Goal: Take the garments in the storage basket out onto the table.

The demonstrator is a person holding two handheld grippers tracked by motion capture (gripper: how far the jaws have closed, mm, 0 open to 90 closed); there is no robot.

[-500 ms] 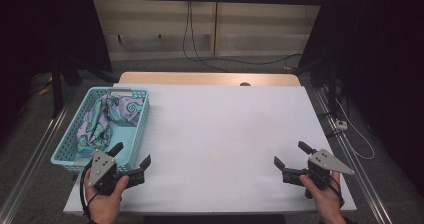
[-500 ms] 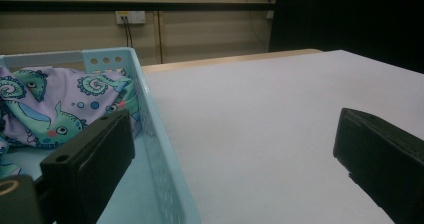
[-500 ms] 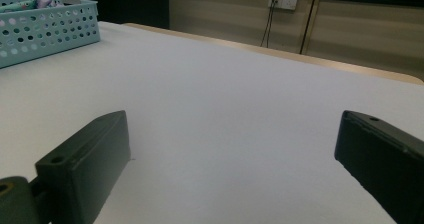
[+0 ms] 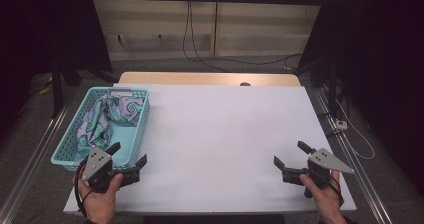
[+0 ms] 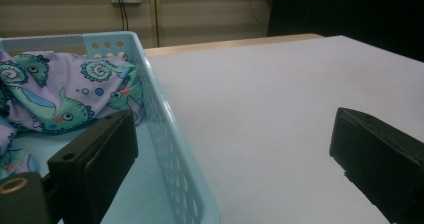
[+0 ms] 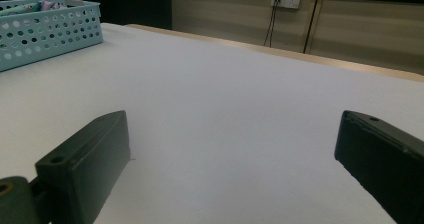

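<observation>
White table (image 4: 220, 134), basket (image 4: 64, 148) lengthwise front-to-back.

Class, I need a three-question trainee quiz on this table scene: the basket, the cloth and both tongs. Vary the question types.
1. True or false: the patterned cloth lies inside the turquoise basket.
2. Which tongs are nearer the basket: A left tongs, B right tongs?
3. Fill in: both tongs' jaws are ____.

Key: 1 true; 2 A; 3 open, with nothing between them.
</observation>
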